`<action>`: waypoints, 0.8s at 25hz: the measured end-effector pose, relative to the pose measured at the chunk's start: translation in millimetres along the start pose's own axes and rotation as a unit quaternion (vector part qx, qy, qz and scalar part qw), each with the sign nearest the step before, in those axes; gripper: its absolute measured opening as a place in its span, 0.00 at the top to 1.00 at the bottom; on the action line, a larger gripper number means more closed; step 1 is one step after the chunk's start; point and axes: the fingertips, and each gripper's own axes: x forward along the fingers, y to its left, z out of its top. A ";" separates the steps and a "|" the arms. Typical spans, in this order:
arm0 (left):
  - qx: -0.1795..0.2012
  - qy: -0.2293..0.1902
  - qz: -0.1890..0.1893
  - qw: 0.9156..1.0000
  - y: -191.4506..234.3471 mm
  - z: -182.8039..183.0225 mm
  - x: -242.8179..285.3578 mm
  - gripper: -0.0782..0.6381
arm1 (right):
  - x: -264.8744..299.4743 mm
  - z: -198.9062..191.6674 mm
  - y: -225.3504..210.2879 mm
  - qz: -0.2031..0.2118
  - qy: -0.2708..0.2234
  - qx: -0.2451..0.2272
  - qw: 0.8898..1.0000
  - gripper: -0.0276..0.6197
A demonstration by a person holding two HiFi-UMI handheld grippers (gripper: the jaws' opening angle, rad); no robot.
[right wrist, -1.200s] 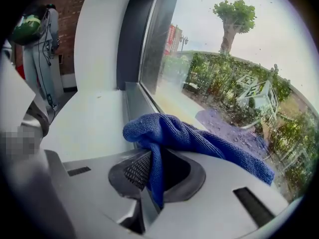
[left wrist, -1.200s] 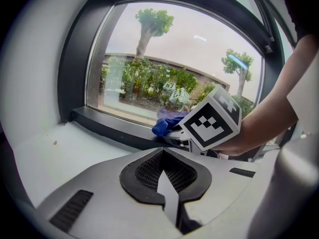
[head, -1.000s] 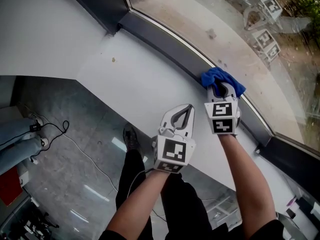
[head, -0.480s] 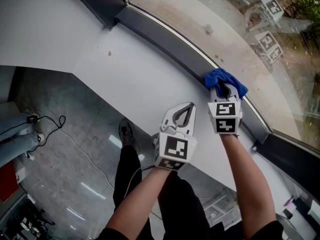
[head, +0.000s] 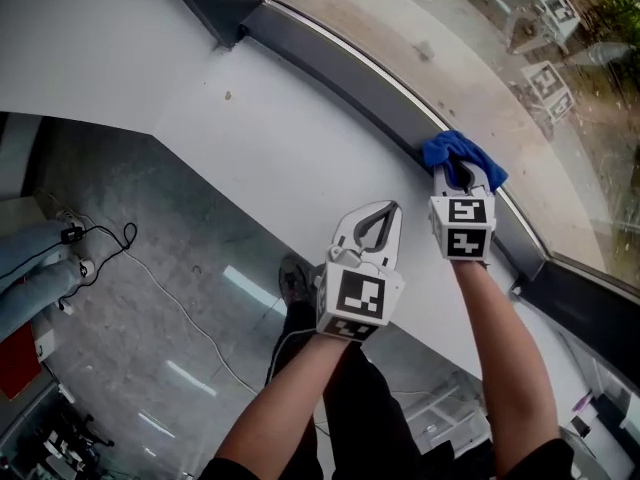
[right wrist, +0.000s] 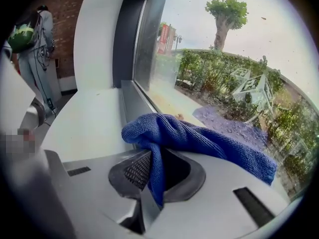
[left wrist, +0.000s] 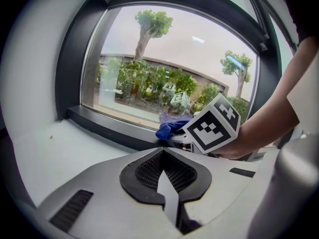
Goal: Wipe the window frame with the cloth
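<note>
At right of centre, the right hand-held gripper (head: 461,178) pinches a fold of the blue cloth (head: 458,152) on the dark window frame (head: 360,83). The cloth looks soft, light and limp, best gripped bunched. The left hand-held gripper (head: 380,218) is closed and empty.

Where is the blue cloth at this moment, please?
In the head view the blue cloth is at the right, clamped in the right gripper. It lies against the dark window frame, just below the glass.

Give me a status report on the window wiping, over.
Right claw shut on cloth, cloth on frame. Left claw shut, empty, over sill. Nothing in the way on the frame.
</note>
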 end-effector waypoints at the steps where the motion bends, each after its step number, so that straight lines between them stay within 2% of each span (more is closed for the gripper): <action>1: -0.002 0.002 -0.001 1.000 3.9 -1.7 0.1 0.88 | 2.9 1.8 0.7 0.001 0.000 -0.003 1.000 0.91; 5: 0.008 -0.003 -0.012 1.000 -6.8 0.3 -3.4 0.89 | -3.9 -0.9 -8.2 -0.003 0.000 -0.018 1.000 0.91; 8: 0.011 0.013 -0.007 1.000 -11.5 -5.9 -3.2 0.89 | -11.3 -4.2 -6.2 -0.002 -0.011 -0.027 1.000 0.91; 15: -0.029 0.012 0.004 0.999 -48.2 -20.9 13.0 0.89 | -25.8 -26.5 -14.3 0.009 -0.006 -0.014 1.000 0.91; 20: -0.033 -0.005 0.000 0.999 -63.4 -9.8 22.6 0.89 | -37.2 -34.3 -25.2 0.010 0.005 -0.023 1.000 0.91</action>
